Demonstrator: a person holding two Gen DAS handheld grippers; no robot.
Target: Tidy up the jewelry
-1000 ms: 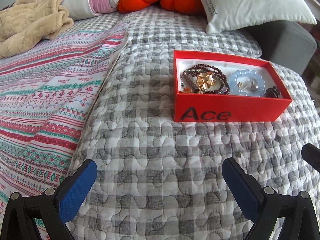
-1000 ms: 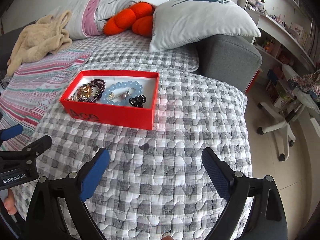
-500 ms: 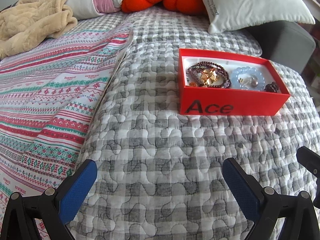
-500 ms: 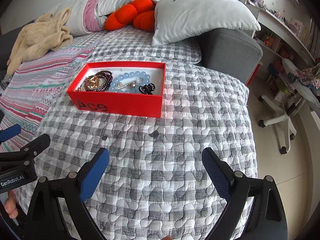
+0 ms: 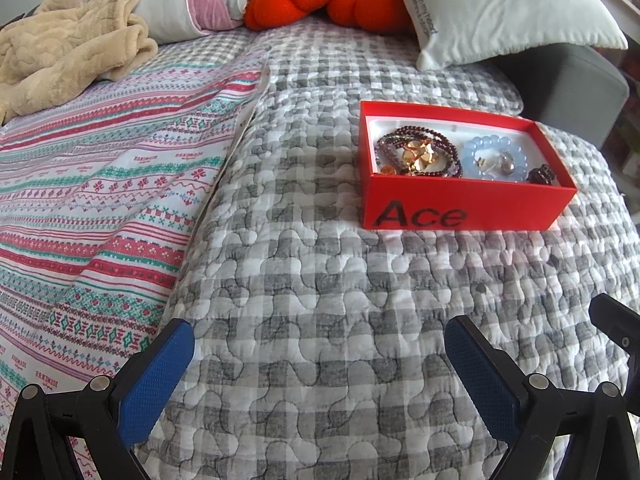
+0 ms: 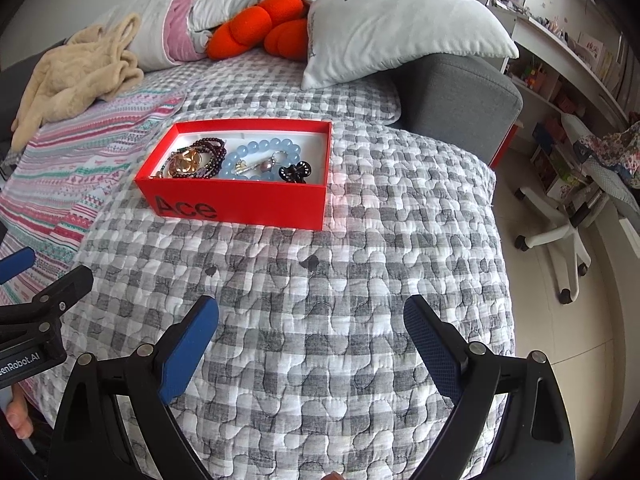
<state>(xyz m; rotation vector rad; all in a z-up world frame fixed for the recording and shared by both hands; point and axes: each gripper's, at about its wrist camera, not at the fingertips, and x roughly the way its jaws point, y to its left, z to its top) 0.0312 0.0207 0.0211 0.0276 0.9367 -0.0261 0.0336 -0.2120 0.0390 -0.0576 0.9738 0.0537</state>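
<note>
Right wrist view: beige blanket (image 6: 76,76) at ten o'clock, red box (image 6: 244,200) at twelve, white pillow (image 6: 400,28) at one, office chair (image 6: 560,232) at three. Bare checked quilt (image 6: 320,320) lies between the box and both spread, empty grippers, left (image 5: 318,356) and right (image 6: 310,334). Inside: maroon beads (image 6: 208,156), blue bracelet (image 6: 264,156), black clip (image 6: 294,172).

Red box (image 6: 240,200), bracelets (image 6: 262,160) inside
</note>
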